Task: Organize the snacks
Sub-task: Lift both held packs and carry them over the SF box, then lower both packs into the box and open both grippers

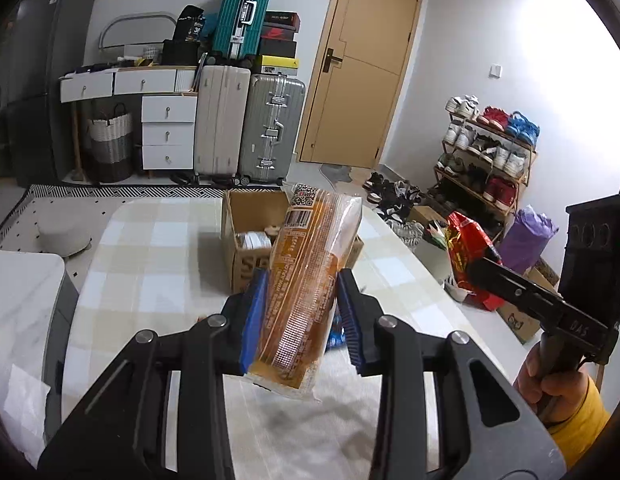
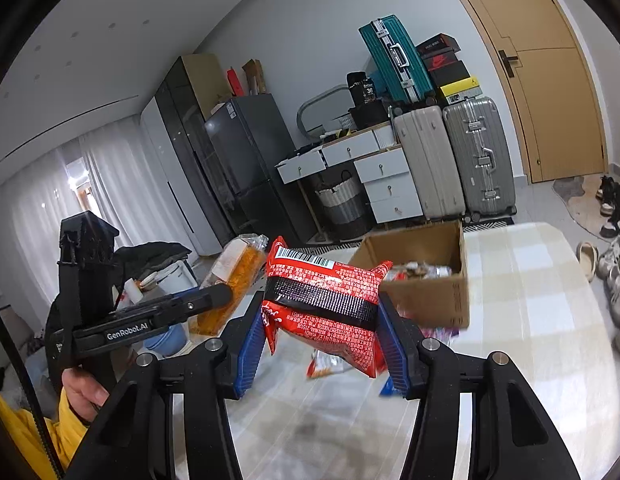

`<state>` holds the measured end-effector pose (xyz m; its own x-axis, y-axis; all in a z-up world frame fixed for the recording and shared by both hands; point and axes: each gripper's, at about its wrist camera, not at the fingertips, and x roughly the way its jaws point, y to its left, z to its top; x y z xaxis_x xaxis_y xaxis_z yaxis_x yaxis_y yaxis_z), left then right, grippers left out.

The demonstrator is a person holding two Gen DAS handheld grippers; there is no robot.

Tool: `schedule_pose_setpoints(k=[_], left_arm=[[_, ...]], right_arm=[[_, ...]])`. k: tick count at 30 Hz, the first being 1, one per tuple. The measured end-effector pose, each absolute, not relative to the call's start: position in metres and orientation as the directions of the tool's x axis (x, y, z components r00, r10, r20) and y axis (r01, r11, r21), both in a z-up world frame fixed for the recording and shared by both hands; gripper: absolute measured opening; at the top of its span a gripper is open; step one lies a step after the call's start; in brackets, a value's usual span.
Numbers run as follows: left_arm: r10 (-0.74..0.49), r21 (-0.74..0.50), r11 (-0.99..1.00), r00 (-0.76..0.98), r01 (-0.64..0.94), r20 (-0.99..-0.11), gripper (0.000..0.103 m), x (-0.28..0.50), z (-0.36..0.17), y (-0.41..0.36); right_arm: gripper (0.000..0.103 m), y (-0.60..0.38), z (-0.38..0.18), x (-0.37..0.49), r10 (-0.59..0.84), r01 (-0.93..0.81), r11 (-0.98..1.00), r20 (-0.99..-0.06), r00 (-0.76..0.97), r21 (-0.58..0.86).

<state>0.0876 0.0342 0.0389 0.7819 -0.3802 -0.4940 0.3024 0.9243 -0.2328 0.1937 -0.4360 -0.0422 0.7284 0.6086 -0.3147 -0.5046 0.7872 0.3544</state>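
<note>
Both grippers are raised above a checked table point(image 1: 157, 248). The left gripper point(image 1: 301, 316) clamps a long orange snack packet point(image 1: 310, 280) near its lower end, so the upper part leans toward the open cardboard box point(image 2: 426, 276) beyond. The right gripper point(image 2: 322, 328) squeezes a red snack bag point(image 2: 326, 292) around its middle. The slick wrappers could slide from the pads, or the packets collide over the box. Loose snacks seemingly lie underneath, blurred.

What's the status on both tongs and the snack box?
Left tongs shut on orange snack pack, lifted. Right tongs shut on red snack pack, lifted. Cardboard box open ahead on table, path clear.
</note>
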Motion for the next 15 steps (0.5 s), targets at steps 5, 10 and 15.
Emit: schedule_pose_setpoints(k=[5, 10, 15], left_arm=[[-0.394, -0.252, 0.918, 0.765, 0.305, -0.51, 0.032, 0.13, 0.046, 0.023], [-0.351, -0.236, 0.935, 0.786, 0.265, -0.509, 0.032, 0.19, 0.061, 0.017], [-0.339, -0.237, 0.939, 0.778, 0.248, -0.529, 0.032, 0.246, 0.067, 0.006]], right_arm=[[0.053, -0.436, -0.027, 0.229, 0.603, -0.501, 0.792, -0.319, 0.731, 0.349], [0.053, -0.437, -0.015, 0.268, 0.599, -0.495, 0.795, -0.329, 0.73, 0.351], [0.053, -0.432, -0.01, 0.311, 0.593, -0.485, 0.801, -0.355, 0.722, 0.352]])
